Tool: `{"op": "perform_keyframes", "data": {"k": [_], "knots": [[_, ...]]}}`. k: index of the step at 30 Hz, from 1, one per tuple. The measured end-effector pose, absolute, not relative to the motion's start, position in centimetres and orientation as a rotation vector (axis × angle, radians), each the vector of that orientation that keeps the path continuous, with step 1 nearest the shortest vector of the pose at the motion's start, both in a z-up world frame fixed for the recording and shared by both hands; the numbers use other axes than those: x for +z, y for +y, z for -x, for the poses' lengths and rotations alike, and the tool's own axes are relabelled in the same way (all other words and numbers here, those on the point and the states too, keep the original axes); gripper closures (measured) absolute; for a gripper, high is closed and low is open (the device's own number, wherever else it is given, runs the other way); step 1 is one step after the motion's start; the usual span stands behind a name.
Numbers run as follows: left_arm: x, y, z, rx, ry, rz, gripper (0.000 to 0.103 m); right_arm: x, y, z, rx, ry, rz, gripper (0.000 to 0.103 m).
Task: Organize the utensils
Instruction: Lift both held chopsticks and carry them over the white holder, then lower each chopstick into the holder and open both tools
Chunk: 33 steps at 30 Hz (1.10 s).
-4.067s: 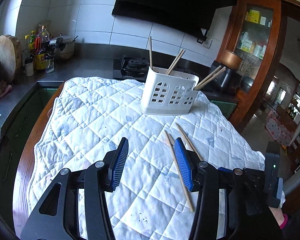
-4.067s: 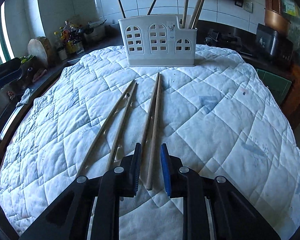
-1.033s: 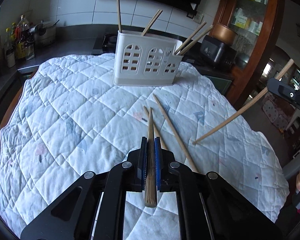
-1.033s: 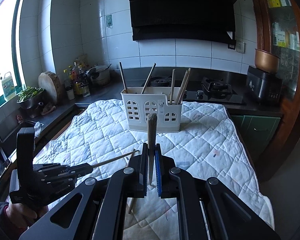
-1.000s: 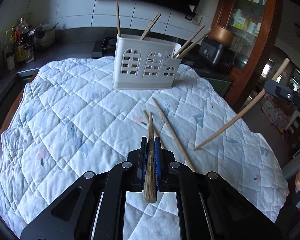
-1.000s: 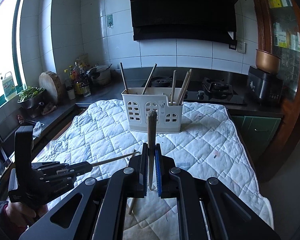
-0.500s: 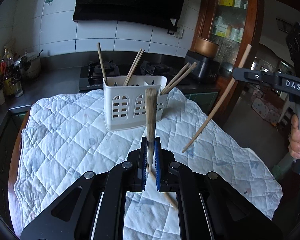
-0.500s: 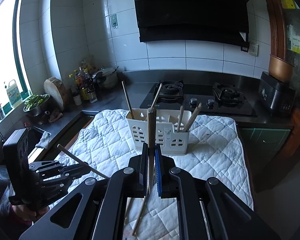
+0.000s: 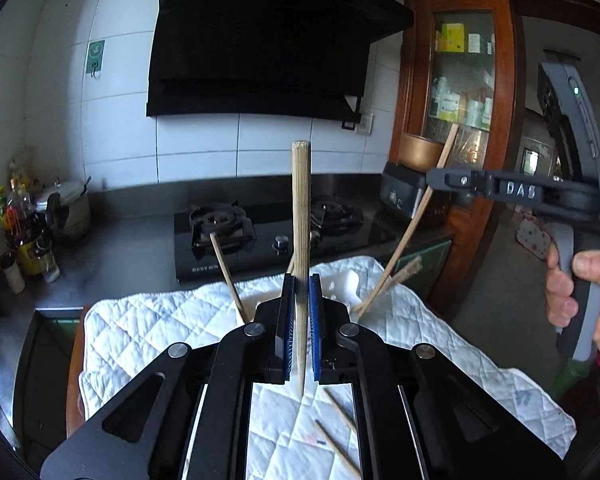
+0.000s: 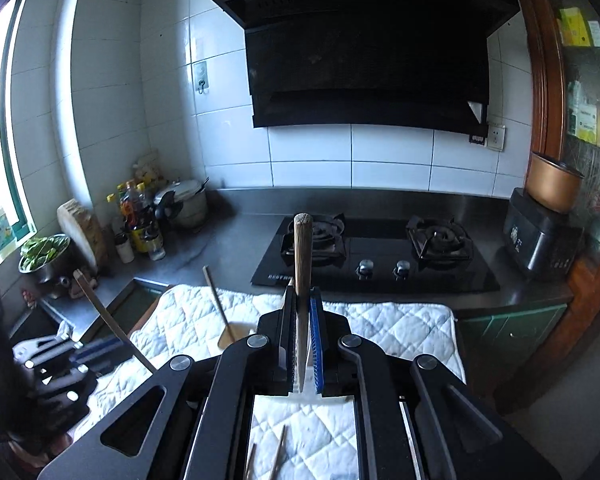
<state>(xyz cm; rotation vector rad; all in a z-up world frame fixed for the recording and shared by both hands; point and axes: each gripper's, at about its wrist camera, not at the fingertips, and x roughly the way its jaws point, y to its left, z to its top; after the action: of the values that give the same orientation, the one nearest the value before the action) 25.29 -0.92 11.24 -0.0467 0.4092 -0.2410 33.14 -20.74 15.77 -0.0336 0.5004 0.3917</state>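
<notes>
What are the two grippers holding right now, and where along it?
Each holds one chopstick. The left gripper pinches its chopstick near the thin tip, thick end up. The right gripper grips its chopstick the same way.

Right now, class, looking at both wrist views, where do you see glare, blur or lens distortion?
Left wrist view: the wooden chopstick in the left gripper looks softly blurred; the white tiled wall curves from fisheye distortion. Right wrist view: the bright window at the left edge is blown out.

black range hood (image 10: 364, 52), gas hob (image 10: 376, 256), oil bottles (image 10: 138, 216), wooden cabinet (image 9: 460, 80)
</notes>
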Motion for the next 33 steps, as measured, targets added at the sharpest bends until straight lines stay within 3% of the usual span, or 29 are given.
{"op": "perform_keyframes", "data": {"k": [10, 33], "knots": [[15.0, -0.4, -30.5, -0.149, 0.309, 0.044, 0.097, 13.2, -20.3, -38.2, 0.313, 0.512, 0.056, 0.096], [6.4, 1.6, -37.2, -0.138, 0.519, 0.126, 0.097, 6.8, -19.3, -39.9, 0.317, 0.65, 0.109, 0.096]]}}
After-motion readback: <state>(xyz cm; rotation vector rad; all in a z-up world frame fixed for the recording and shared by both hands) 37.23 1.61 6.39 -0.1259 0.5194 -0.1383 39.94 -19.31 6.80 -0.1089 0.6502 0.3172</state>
